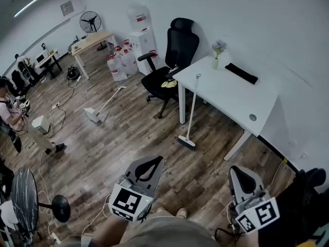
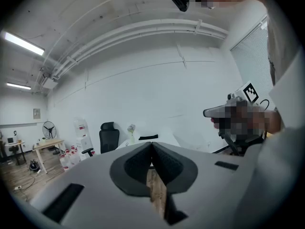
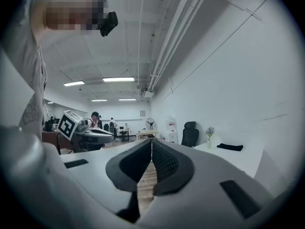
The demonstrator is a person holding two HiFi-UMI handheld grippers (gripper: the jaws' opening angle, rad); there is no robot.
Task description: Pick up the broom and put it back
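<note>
Because the broom (image 1: 191, 107), propped upright against the edge of the white table (image 1: 231, 94), stands well beyond reach, the left gripper (image 1: 153, 161) and right gripper (image 1: 235, 171) sit low near the person's body, jaws closed on nothing.

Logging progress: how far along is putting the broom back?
Done: nothing visible. In hand: nothing; left gripper and right gripper are shut and empty. Left: all of it; one broom leans on the white table, a long-handled tool lies on the floor.
</note>
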